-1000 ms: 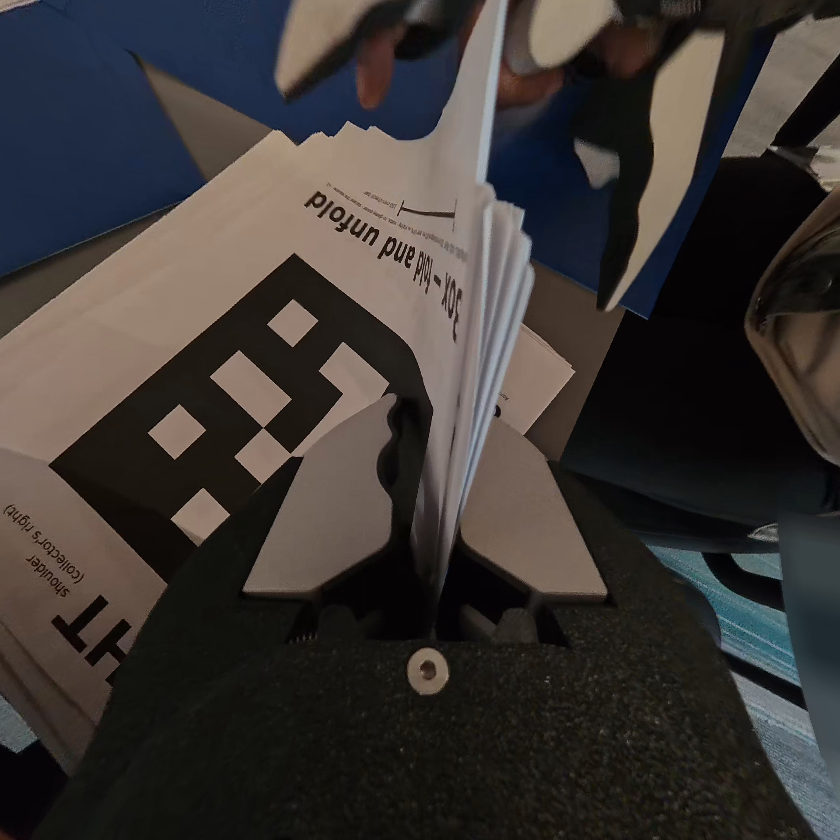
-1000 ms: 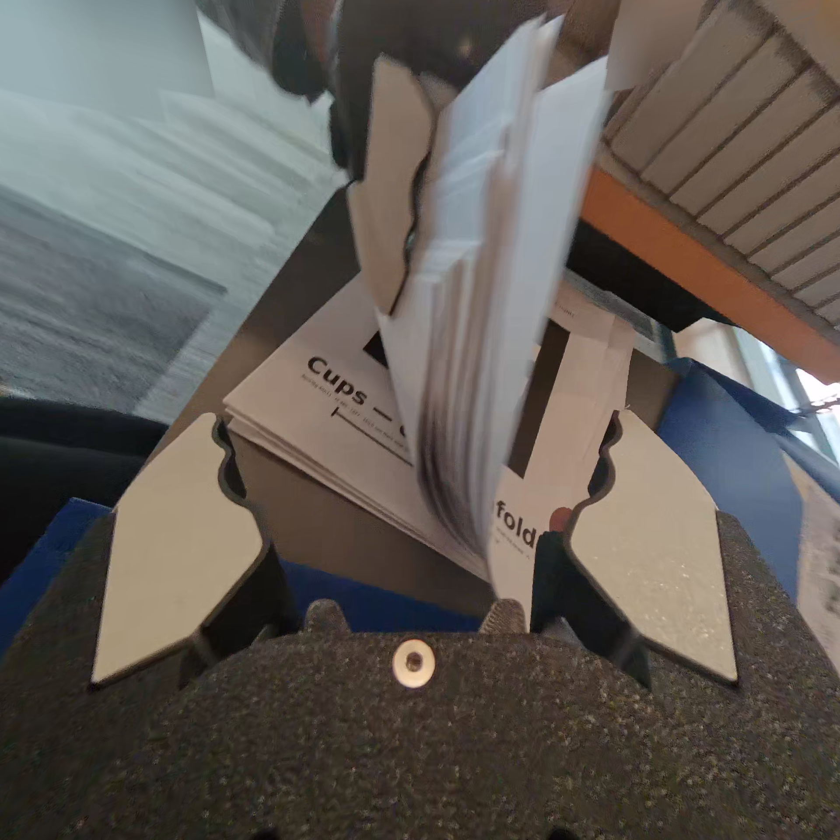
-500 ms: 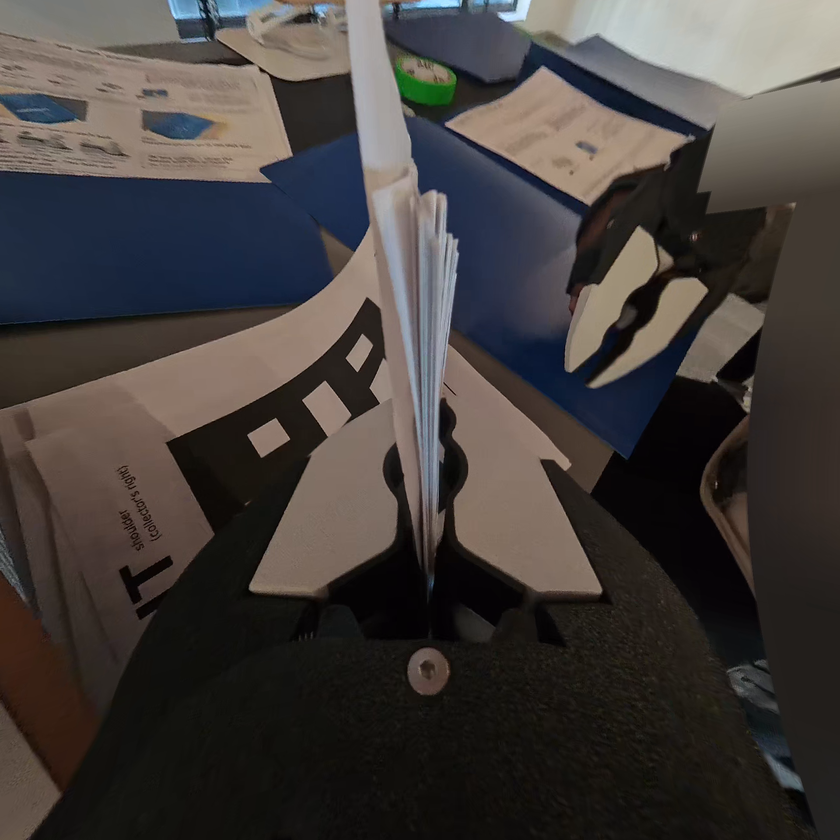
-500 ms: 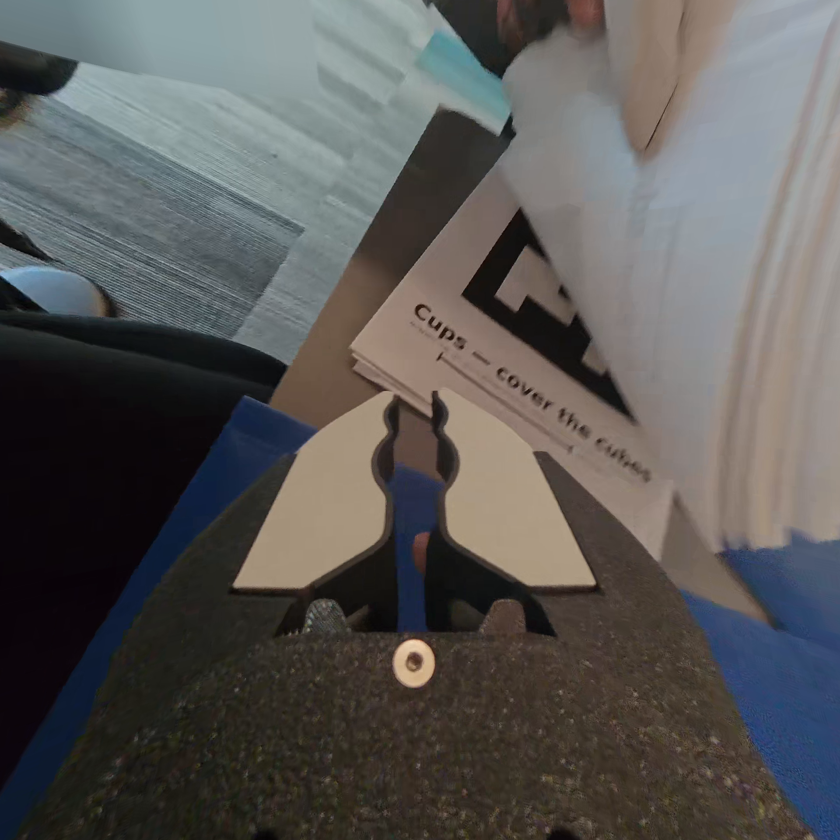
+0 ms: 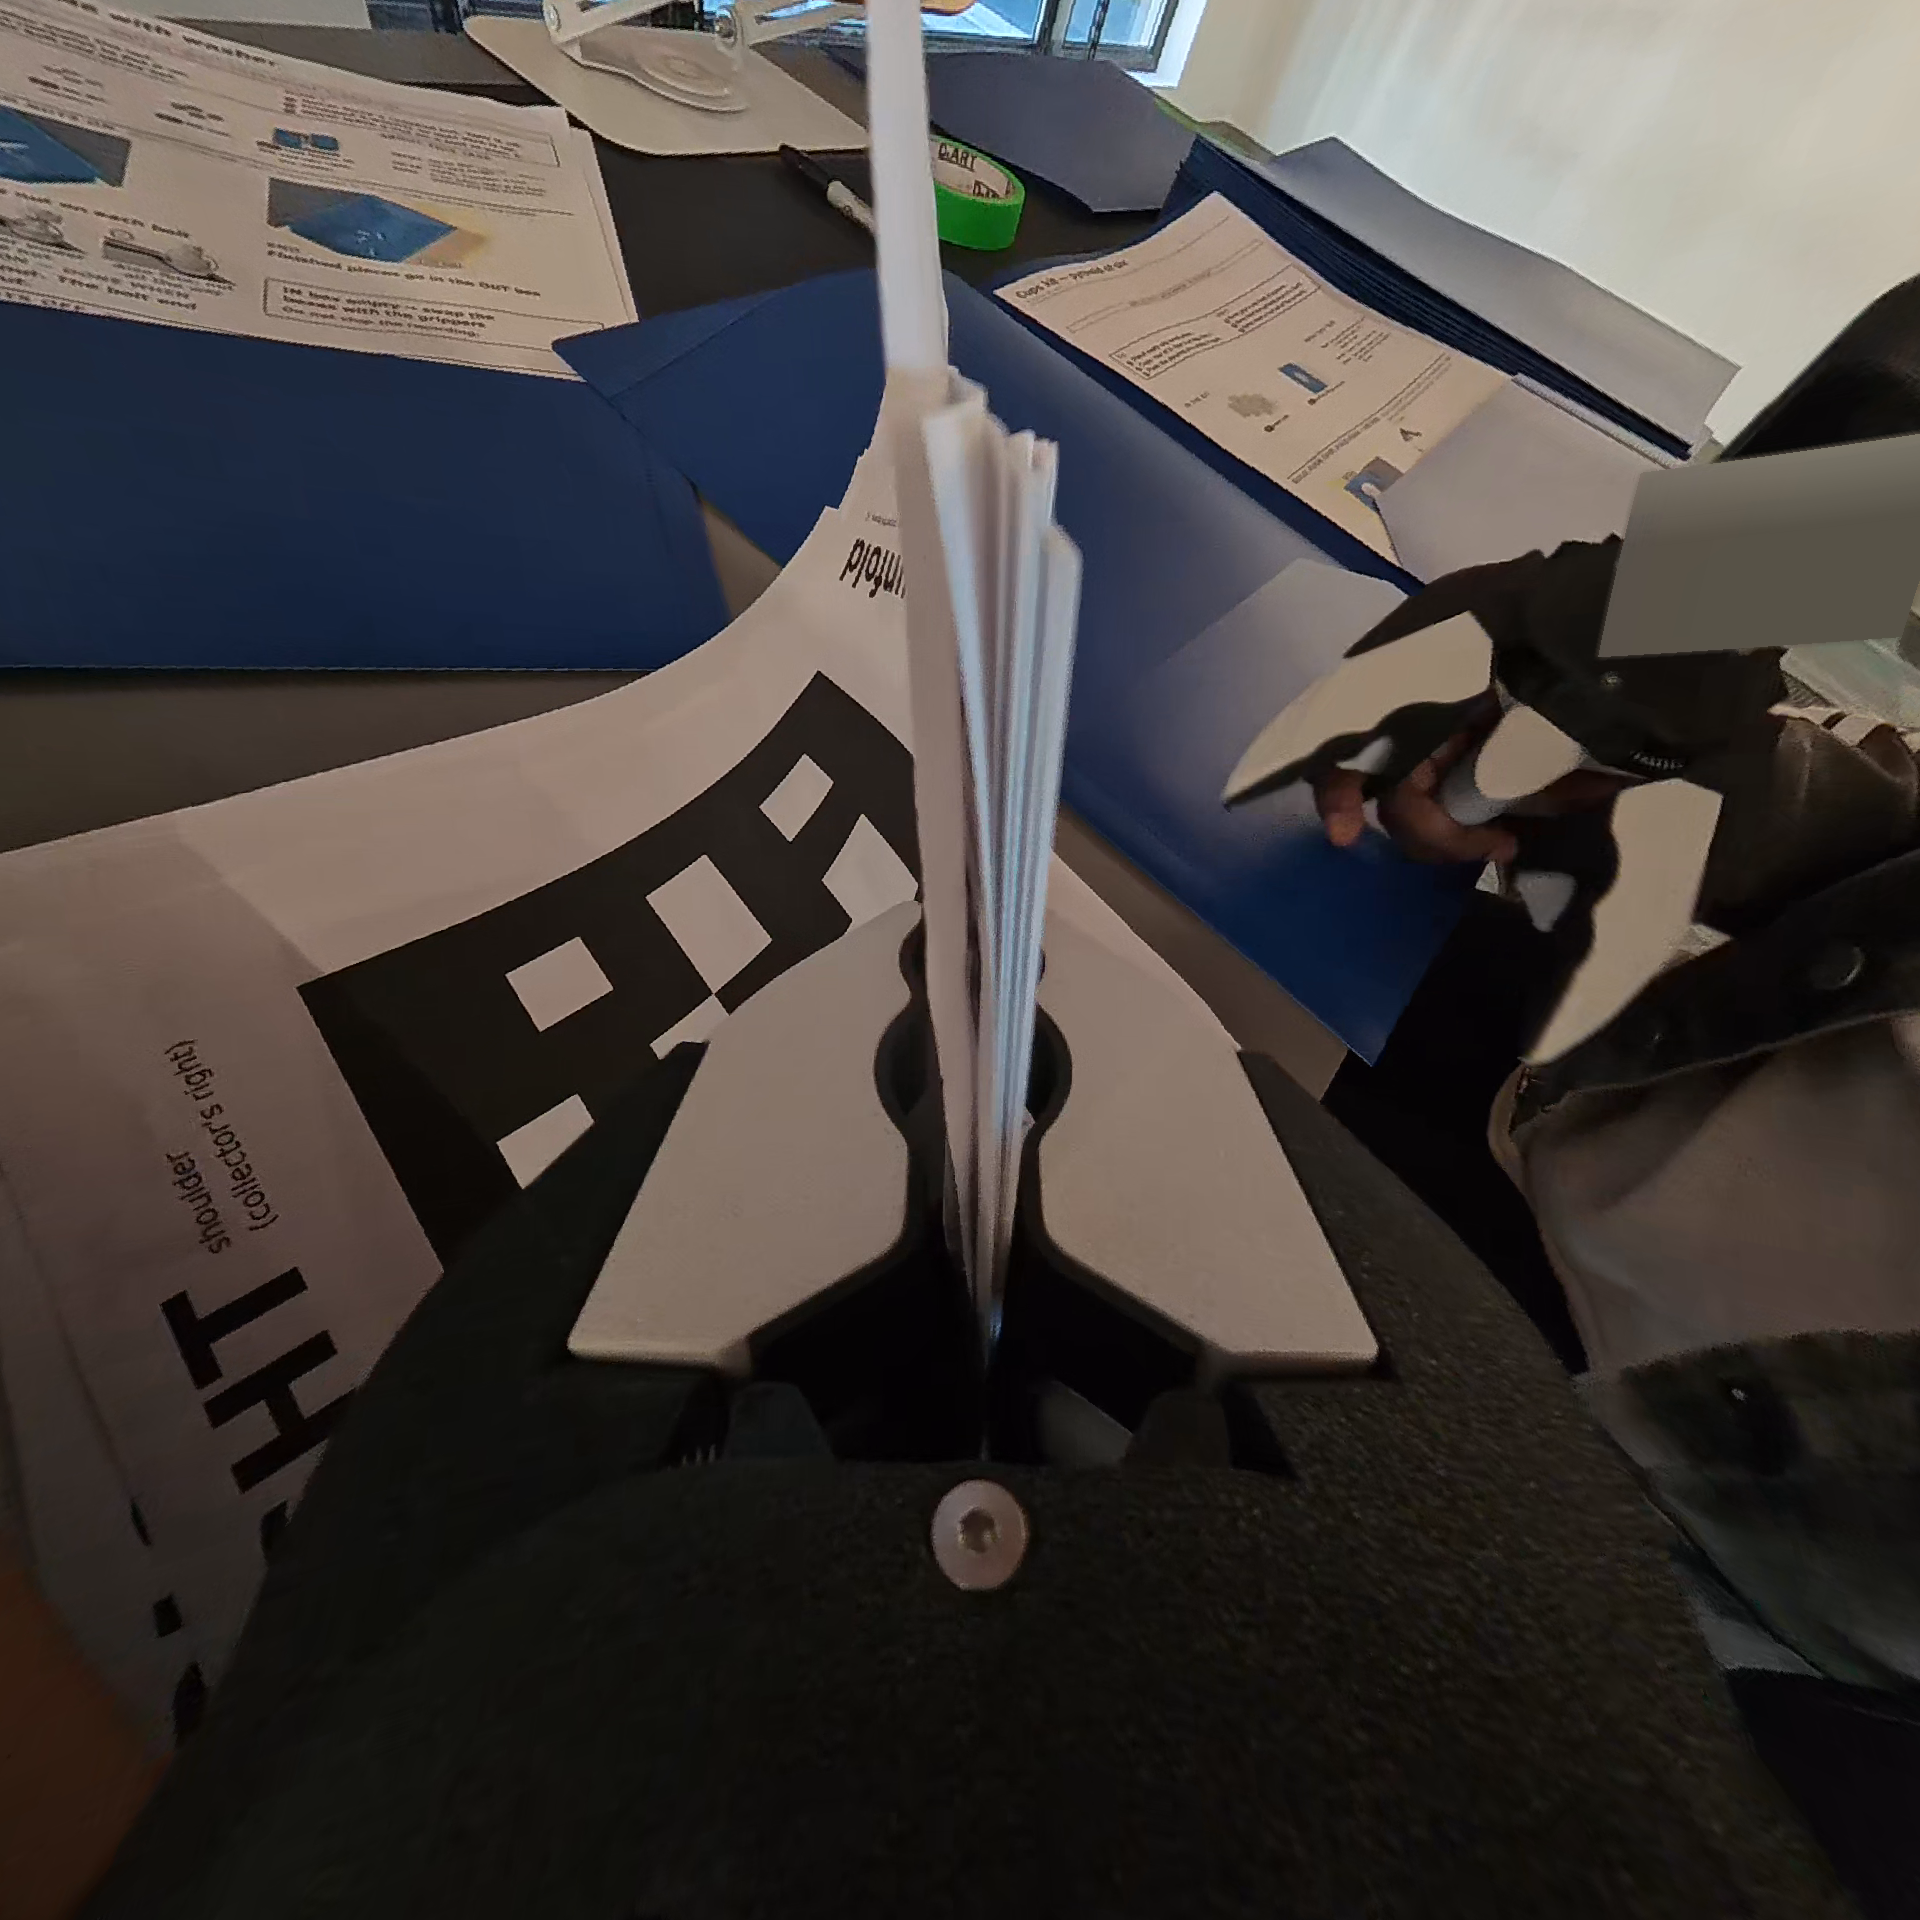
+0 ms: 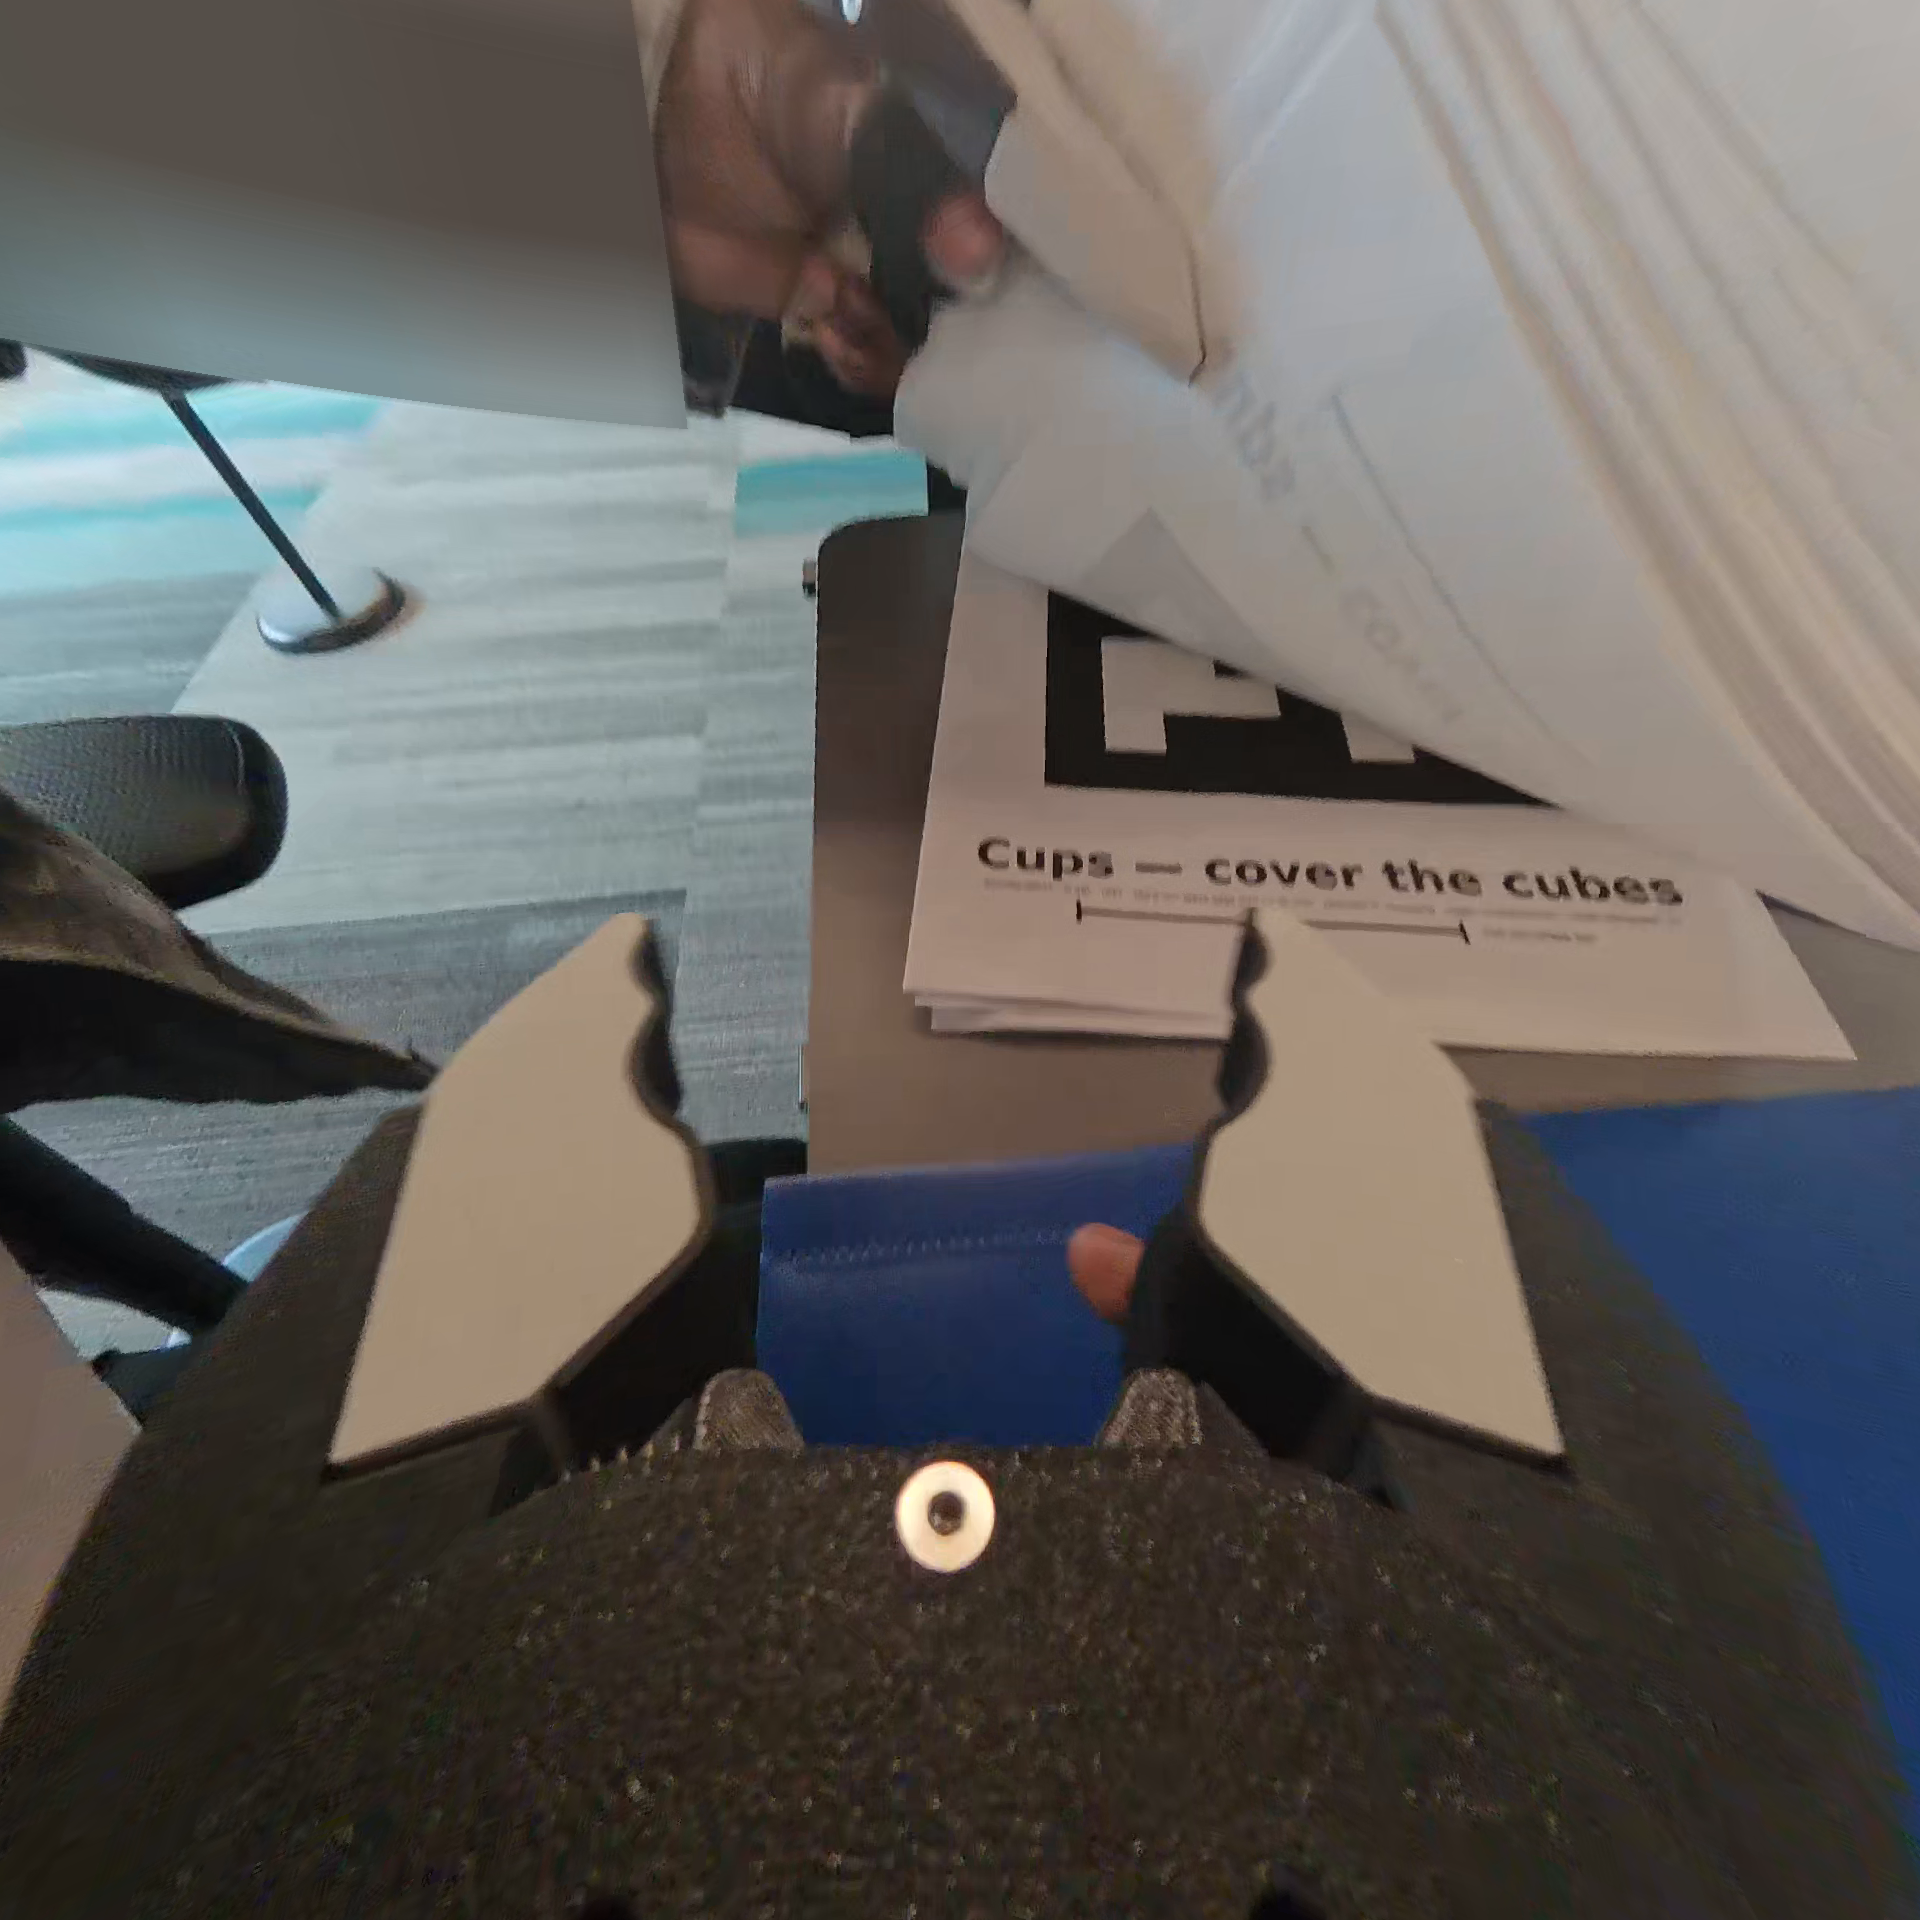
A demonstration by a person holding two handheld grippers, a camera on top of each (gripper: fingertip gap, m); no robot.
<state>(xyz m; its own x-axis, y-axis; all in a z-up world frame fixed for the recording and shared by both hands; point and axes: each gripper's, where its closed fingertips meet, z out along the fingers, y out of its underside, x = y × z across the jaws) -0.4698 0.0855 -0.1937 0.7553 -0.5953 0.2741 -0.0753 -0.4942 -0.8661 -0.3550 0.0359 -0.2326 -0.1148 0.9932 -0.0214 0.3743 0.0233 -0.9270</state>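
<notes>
The left tool (image 5: 977,1039) is clenched on a thick sheaf of white papers (image 5: 992,748), gripped near its lower edge. The sheaf stands upright, edge-on to the left wrist camera, its sheets fanning slightly apart toward the top, and one sheet rises well above the rest. The left tool points forward over the dark counter (image 5: 125,748).

Below and left of the sheaf lies a printed sheet (image 5: 436,935) with a large black-and-white square pattern. Behind it lie blue folders (image 5: 312,499), with more printed pages on them. Farther back sit a green tape roll (image 5: 977,203) and a black marker (image 5: 826,187).

The right tool (image 6: 951,997) is released, its two pale fingers spread wide and gripping nothing. It hovers over the corner of a blue folder (image 6: 935,1288), pointing toward a flat stack of printed sheets (image 6: 1351,935) on the counter just beyond. A fingertip of the holding hand (image 6: 1101,1262) shows beside its right finger. In the left wrist view, the right tool (image 5: 1455,727) appears at the right, well apart from the sheaf, over a blue folder.

The held sheaf (image 6: 1507,364) fills the upper right of the right wrist view, overhanging the flat stack.
</notes>
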